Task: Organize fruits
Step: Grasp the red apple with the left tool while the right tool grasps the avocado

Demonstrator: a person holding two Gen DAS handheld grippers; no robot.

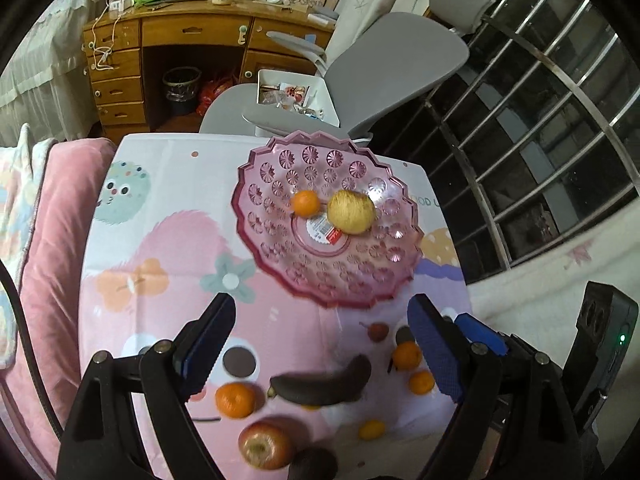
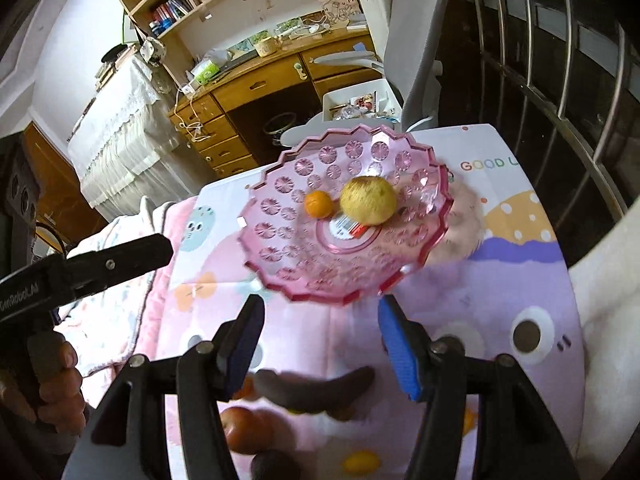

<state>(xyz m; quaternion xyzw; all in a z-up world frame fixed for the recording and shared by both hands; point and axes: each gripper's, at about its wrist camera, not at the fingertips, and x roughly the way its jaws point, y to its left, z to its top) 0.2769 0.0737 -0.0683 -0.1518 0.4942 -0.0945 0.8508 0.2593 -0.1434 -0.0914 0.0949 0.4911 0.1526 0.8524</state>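
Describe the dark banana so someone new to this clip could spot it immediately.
Start at the pink glass bowl on the cartoon-print tablecloth. Nearer the camera, loose fruit lies on the cloth between the open left gripper fingers. The banana is the only long, curved, nearly black piece among round oranges and a red apple.

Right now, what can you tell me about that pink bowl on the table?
The pink bowl looks like translucent plastic or glass, with a zigzag rim and pressed flower medallions. A red-and-white sticker sits at its centre. It rests upright on the cartoon tablecloth, holding a small orange and a yellowish apple. Neither gripper touches it.
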